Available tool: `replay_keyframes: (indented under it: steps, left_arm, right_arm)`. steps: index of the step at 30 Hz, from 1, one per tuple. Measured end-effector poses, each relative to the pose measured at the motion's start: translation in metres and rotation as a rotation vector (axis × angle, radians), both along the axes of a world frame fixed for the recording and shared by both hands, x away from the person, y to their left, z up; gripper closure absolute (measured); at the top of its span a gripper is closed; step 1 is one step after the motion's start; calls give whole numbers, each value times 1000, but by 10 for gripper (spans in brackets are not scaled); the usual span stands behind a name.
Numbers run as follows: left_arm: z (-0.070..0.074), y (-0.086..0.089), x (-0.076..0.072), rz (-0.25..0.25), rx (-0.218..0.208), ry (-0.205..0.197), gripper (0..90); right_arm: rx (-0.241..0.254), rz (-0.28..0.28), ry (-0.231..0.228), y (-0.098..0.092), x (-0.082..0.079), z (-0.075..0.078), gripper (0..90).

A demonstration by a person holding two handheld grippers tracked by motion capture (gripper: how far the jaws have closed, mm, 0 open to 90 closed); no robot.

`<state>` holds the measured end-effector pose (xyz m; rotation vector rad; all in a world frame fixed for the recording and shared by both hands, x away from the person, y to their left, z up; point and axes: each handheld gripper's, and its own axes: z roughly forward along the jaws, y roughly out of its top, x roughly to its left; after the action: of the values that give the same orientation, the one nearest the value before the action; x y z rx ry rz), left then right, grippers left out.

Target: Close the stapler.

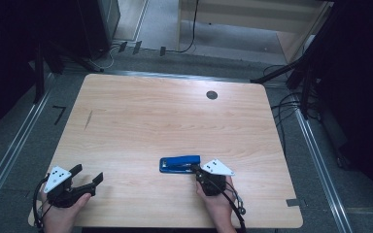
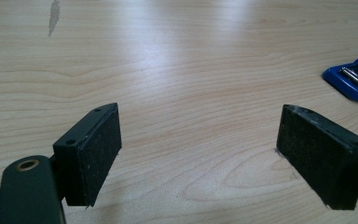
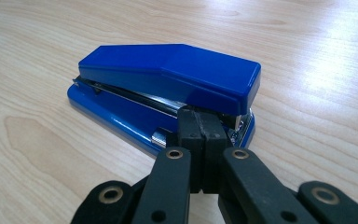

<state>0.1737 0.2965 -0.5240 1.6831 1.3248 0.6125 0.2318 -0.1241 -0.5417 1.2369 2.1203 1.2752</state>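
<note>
At the lower left of the high view, the left gripper (image 1: pixel 88 182) rests on the worktop (image 1: pixel 141 116), jaws spread with nothing between them. Right of centre lies the blue stapler (image 1: pixel 178 164); the right gripper (image 1: pixel 195 168), jaws pressed together, touches its near end.

Glossy plastic stapler (image 3: pixel 168 88), wood-grain table (image 1: pixel 150 121)

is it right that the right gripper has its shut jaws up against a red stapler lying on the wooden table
Not quite: the stapler is blue, not red, as the right gripper view shows. The rest holds: the right gripper has its shut jaws up against it, and it lies on the wooden table.
</note>
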Motion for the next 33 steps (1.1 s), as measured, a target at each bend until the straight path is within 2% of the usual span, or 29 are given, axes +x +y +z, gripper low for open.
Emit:
replay_keyframes:
  steps: [21, 24, 28, 33]
  left_arm:
    - [0, 0, 1, 5, 0, 3, 146]
    - [0, 0, 1, 5, 1, 2, 146]
    - [0, 0, 1, 6, 2, 3, 145]
    - [0, 0, 1, 8, 3, 3, 145]
  right_arm:
    - [0, -4, -6, 0, 4, -1, 900]
    - [15, 3, -18, -1, 1, 0, 900]
    - [28, 12, -27, -4, -3, 3, 900]
    - [53, 6, -54, -14, -6, 16, 900]
